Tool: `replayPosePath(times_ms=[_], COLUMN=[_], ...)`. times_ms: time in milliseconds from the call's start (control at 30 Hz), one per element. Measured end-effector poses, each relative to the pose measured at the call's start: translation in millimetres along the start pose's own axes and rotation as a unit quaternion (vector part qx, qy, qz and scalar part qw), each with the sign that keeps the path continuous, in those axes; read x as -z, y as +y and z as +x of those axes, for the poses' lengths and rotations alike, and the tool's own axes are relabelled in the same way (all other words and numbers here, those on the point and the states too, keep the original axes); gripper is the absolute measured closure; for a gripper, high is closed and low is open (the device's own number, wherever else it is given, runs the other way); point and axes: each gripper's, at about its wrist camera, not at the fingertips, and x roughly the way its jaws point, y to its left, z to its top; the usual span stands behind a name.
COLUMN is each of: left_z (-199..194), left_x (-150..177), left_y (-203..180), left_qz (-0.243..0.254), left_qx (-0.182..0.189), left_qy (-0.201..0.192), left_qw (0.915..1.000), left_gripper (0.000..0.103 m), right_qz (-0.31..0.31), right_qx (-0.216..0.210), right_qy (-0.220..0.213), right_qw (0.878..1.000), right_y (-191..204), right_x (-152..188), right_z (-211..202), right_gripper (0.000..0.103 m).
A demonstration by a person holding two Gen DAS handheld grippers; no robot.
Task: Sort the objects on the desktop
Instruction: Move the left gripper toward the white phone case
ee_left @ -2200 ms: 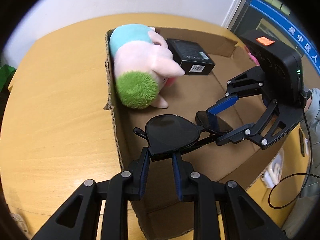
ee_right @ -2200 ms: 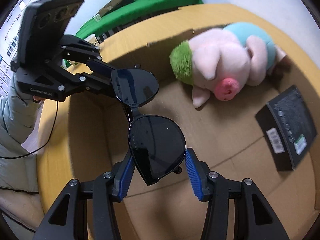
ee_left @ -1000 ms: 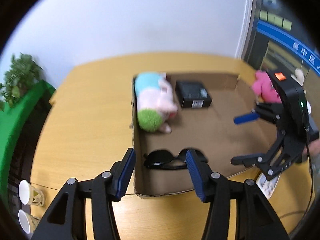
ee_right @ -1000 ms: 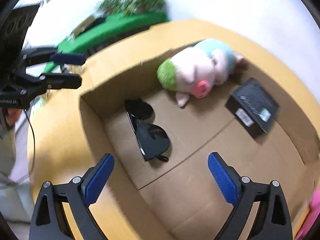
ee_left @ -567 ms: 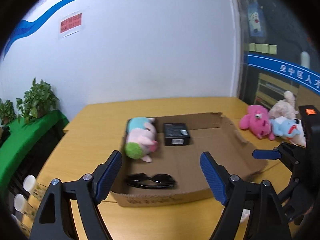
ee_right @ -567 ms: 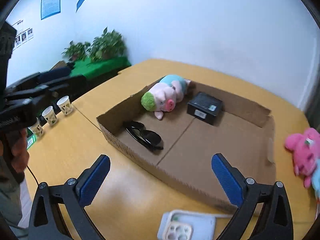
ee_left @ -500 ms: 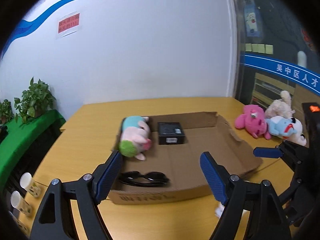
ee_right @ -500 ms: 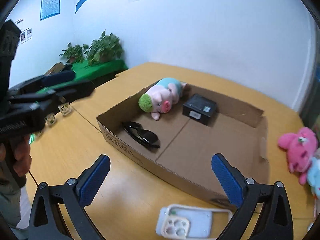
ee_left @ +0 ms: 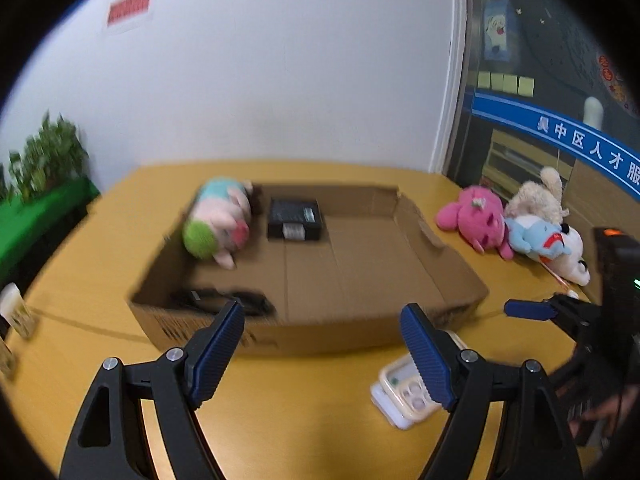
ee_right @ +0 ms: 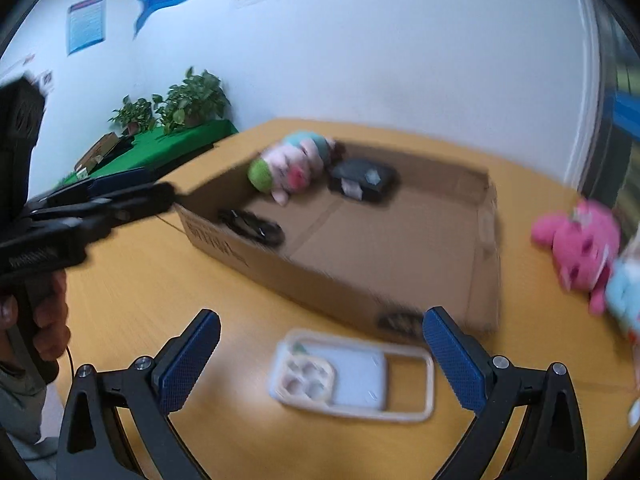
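Observation:
An open cardboard box (ee_left: 440,280) (ee_right: 320,280) stands on the yellow table. In it lie a pink plush pig (ee_left: 218,220) (ee_right: 288,168), a black box (ee_left: 294,218) (ee_right: 362,178) and black sunglasses (ee_left: 224,300) (ee_right: 252,224). A white phone case (ee_right: 352,376) (ee_left: 404,394) lies on the table before the box. A pink plush (ee_left: 472,220) (ee_right: 580,244) and a blue-white plush (ee_left: 548,244) lie right of the box. My left gripper (ee_left: 322,350) and right gripper (ee_right: 320,354) are open and empty, above the table in front of the box.
The right gripper's body (ee_left: 592,320) shows at the right of the left wrist view; the left gripper's body (ee_right: 60,220) shows at the left of the right wrist view. Paper cups (ee_left: 16,312) stand at the table's left edge. Potted plants (ee_right: 176,104) stand on a green bench.
Both grippers let go of the sunglasses, which now lie in the box. Both opened wide and pulled back and up from the box; the phone case has come into view.

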Motion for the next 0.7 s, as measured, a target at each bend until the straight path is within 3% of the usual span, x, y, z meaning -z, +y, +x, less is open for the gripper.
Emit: replayPosePath(times_ms=[167, 333, 533, 633, 700], left_z=[44, 92, 107, 106, 108], left_x=[31, 57, 65, 67, 66], left_y=[-1, -9, -11, -6, -1], left_qz=[-0.023, -0.054, -0.061, -0.050, -0.045], left_qx=[0.049, 0.097, 0.121, 0.130, 0.131], left_qy=[0.088, 0.168, 0.185, 0.191, 0.194], left_qw=[0.9947, 0.9794, 0.9733, 0.9716, 0.9710], left_gripper=[0.023, 0.024, 0.025, 0.035, 0.037], right_qz=[0.044, 0.057, 0.048, 0.024, 0.032], right_qx=[-0.034, -0.066, -0.118, -0.158, -0.157], right_qy=[0.047, 0.079, 0.091, 0.083, 0.073], right_qw=[0.997, 0.993, 0.988, 0.984, 0.984], right_y=[-55, -70, -52, -35, -33], right_x=[35, 49, 54, 56, 56], right_z=[29, 67, 85, 76, 71], right_gripper=[0.000, 0.000, 0.000, 0.000, 0.000])
